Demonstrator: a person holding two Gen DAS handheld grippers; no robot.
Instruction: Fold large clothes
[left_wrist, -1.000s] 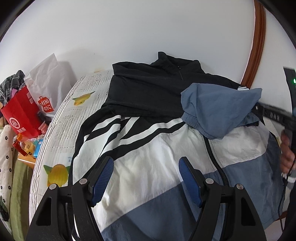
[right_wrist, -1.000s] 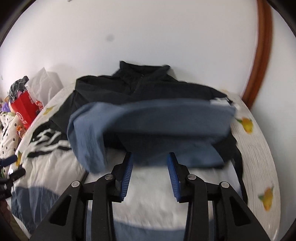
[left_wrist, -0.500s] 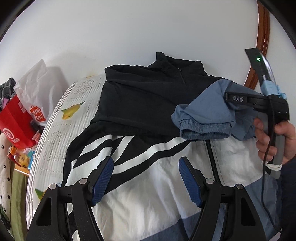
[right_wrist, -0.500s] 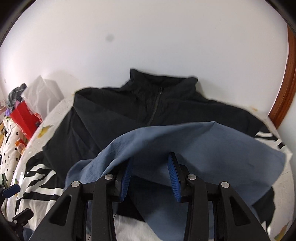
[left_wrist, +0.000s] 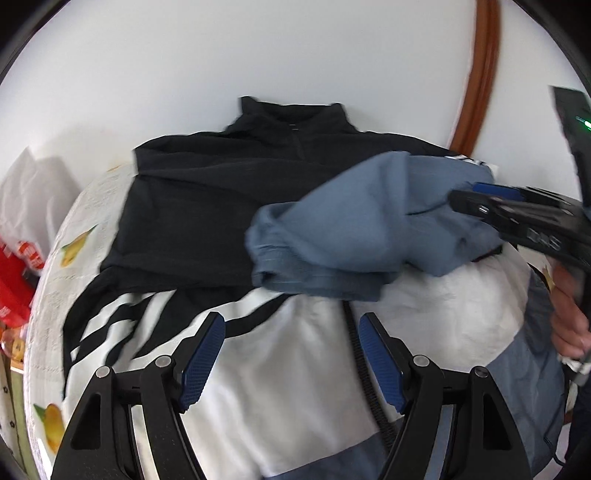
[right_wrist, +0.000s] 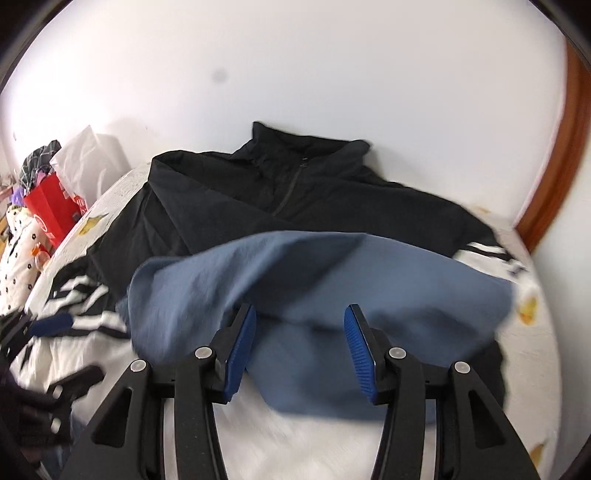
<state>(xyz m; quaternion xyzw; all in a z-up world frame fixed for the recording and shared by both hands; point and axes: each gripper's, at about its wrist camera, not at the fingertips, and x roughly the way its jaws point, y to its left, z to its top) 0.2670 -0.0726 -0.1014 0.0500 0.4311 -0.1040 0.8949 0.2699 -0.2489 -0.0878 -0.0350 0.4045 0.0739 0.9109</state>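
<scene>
A large jacket (left_wrist: 207, 206) with a black top, white middle with black stripes and blue hem lies spread on the bed, collar toward the wall. Its blue sleeve (left_wrist: 354, 236) is folded across the chest; it also shows in the right wrist view (right_wrist: 317, 273). My left gripper (left_wrist: 291, 350) is open and empty above the white middle of the jacket. My right gripper (right_wrist: 299, 339) is open just above the blue sleeve, which lies loose between and beyond its fingers. The right gripper also shows at the right of the left wrist view (left_wrist: 517, 218).
The bed has a white cover with a fruit print (left_wrist: 74, 247). A red bag (right_wrist: 51, 210) and a white plastic bag (right_wrist: 92, 162) sit at the left beside the bed. A white wall stands behind, with a brown wooden frame (left_wrist: 480, 74) at the right.
The right gripper has carried the blue sleeve across the jacket's chest and opened, letting it go. The left gripper has drifted a little and stays open.
</scene>
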